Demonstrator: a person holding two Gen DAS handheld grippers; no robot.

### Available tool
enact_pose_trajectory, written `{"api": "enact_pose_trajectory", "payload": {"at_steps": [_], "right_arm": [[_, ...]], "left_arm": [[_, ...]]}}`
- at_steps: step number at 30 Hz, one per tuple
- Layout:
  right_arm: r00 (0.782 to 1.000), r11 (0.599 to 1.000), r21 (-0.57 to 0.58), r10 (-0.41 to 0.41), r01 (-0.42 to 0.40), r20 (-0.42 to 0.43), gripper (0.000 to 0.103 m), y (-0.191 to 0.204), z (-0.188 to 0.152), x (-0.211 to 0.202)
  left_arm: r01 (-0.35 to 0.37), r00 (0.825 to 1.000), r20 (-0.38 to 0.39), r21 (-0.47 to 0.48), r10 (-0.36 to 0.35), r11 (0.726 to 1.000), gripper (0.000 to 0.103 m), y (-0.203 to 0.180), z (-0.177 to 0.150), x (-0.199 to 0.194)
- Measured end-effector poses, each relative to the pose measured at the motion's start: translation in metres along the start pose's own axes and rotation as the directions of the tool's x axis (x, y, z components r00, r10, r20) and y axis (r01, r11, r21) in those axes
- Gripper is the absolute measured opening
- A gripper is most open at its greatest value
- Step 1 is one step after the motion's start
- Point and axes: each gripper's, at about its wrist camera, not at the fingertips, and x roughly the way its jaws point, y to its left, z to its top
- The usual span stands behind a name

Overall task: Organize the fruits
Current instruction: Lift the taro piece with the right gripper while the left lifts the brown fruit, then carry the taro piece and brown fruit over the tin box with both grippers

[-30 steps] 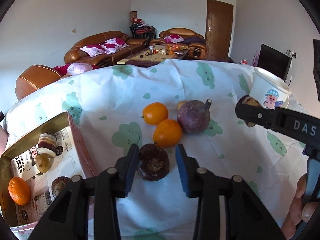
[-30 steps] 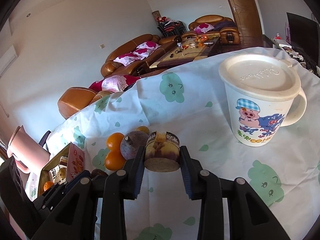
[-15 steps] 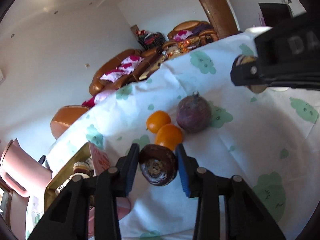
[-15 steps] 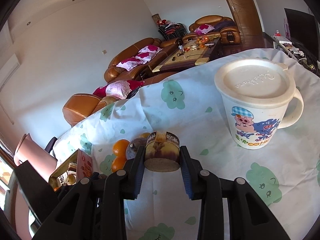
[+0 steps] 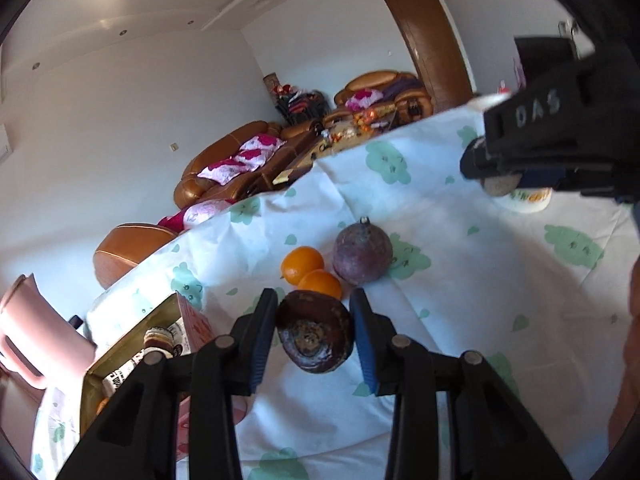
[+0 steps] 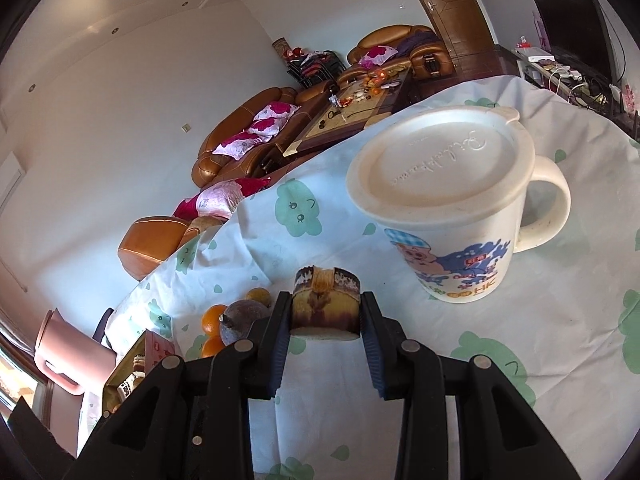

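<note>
The table (image 5: 460,280), under its white cloth with green prints, carries an open box (image 5: 132,344) at the left edge, a lidded cartoon mug (image 6: 448,216) to the right, and a loose cluster of a purple fruit (image 5: 362,256) and two oranges (image 5: 302,264) between them. The left gripper (image 5: 316,334) pinches a dark brown round fruit (image 5: 316,336) above the cloth, just right of the box; to finish well it likely needs to swing left over the box wall, lower into a free spot beside the items already inside, and only then release, so nothing rolls out. The right gripper (image 6: 325,316) is clamped on a brown-and-yellow cut chunk (image 6: 325,306) in front of the mug. The right wrist view alone shows the mug's lid and handle and a small yellowish fruit (image 6: 257,294) behind the cluster; the left view alone looks down into the box.
</note>
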Motion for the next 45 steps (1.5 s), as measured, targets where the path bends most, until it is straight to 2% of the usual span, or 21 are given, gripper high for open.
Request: {"api": "enact_pose_trajectory", "payload": {"at_steps": [3,6,8,14,16,19,25,28,35,40,45], "right_arm": [[0.999,0.999,-0.039,0.022,-0.021,0.031,0.037,0.008,-0.001,-0.004],[0.998,0.994,-0.106,0.028,-0.022,0.053,0.037,0.024,-0.006,-0.005],[0.998,0.988,-0.151,0.028,-0.018,0.063,0.037,0.034,-0.011,-0.006],[0.994,0.961,-0.278,0.032,-0.003,0.101,0.037,0.062,-0.028,-0.009],[0.994,0.954,-0.300,0.030,0.003,0.107,0.037,0.068,-0.032,-0.008],[0.995,0.955,-0.297,0.041,-0.011,0.095,0.037,0.068,-0.034,-0.005],[0.992,0.939,-0.342,0.067,-0.025,0.111,0.037,0.080,-0.043,-0.006],[0.991,0.926,-0.377,0.068,-0.020,0.115,0.037,0.094,-0.054,-0.005],[0.990,0.865,-0.501,0.097,-0.034,0.100,0.037,0.148,-0.091,-0.004],[0.989,0.835,-0.539,0.146,-0.112,0.020,0.037,0.194,-0.115,0.011],[0.989,0.809,-0.572,0.146,-0.134,-0.025,0.037,0.229,-0.132,0.028]], "left_arm": [[0.142,0.984,0.119,-0.107,-0.129,0.984,0.039,0.039,-0.004,-0.026],[0.275,0.950,0.203,-0.183,-0.238,0.944,0.039,0.072,-0.011,-0.042],[0.318,0.935,0.238,-0.226,-0.265,0.921,0.039,0.093,-0.016,-0.050],[0.377,0.910,0.291,-0.286,-0.295,0.881,0.039,0.140,-0.031,-0.057],[0.366,0.914,0.294,-0.292,-0.281,0.884,0.039,0.150,-0.035,-0.059],[0.327,0.930,0.277,-0.319,-0.243,0.890,0.039,0.166,-0.037,-0.056],[0.221,0.969,0.195,-0.406,-0.152,0.887,0.039,0.213,-0.047,-0.038],[0.178,0.981,0.152,-0.441,-0.122,0.880,0.039,0.234,-0.057,-0.029],[0.103,0.994,0.070,-0.467,-0.080,0.878,0.039,0.252,-0.074,-0.007],[0.082,0.996,0.023,-0.481,-0.081,0.873,0.039,0.256,-0.084,0.008],[0.050,0.998,-0.008,-0.487,-0.061,0.872,0.039,0.269,-0.090,0.020]]}}
